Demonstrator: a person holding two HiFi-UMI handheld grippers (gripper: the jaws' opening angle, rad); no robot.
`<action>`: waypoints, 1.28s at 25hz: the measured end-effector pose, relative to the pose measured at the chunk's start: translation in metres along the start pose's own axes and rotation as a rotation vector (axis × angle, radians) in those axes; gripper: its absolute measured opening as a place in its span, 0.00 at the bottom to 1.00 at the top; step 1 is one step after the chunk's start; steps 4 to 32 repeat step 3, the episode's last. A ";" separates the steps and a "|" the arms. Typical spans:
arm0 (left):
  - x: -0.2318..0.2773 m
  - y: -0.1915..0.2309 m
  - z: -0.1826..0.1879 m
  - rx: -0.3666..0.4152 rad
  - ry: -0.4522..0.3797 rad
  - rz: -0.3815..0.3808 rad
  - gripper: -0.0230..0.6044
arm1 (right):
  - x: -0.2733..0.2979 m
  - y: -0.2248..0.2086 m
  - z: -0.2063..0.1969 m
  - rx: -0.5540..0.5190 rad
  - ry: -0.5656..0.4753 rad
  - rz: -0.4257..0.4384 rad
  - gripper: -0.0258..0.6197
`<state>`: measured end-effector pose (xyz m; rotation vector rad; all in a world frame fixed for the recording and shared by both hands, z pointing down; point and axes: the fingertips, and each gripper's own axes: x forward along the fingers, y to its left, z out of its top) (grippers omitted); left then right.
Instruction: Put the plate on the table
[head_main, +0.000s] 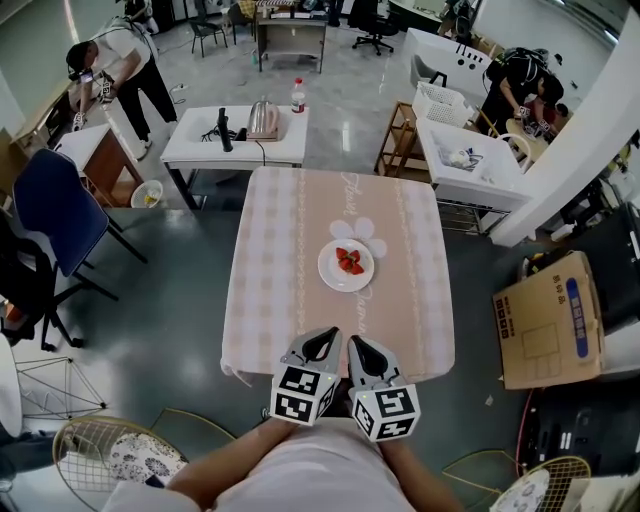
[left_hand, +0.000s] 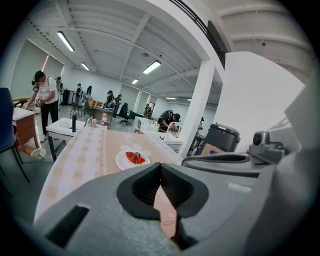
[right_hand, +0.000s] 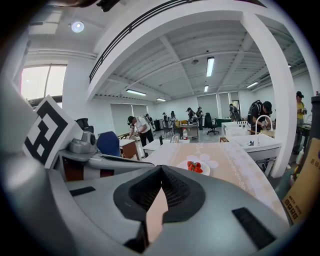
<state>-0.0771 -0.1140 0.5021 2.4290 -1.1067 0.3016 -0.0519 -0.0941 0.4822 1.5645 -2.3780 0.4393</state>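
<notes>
A white plate with red strawberries on it rests near the middle of the table, which wears a pale checked cloth. The plate also shows ahead in the left gripper view, and the plate in the right gripper view. My left gripper and right gripper hover side by side over the table's near edge, well short of the plate. Both have their jaws shut with nothing between them.
A white side table with a kettle and bottle stands beyond the far edge. A blue chair is at the left, a cardboard box at the right, wire chairs near me. People work in the background.
</notes>
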 end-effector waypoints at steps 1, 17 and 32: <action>0.000 0.000 -0.001 0.002 0.002 0.001 0.04 | 0.000 -0.001 0.000 0.001 -0.001 -0.002 0.04; 0.000 -0.001 -0.002 0.005 0.005 0.001 0.04 | -0.001 -0.003 0.001 0.004 -0.004 -0.005 0.04; 0.000 -0.001 -0.002 0.005 0.005 0.001 0.04 | -0.001 -0.003 0.001 0.004 -0.004 -0.005 0.04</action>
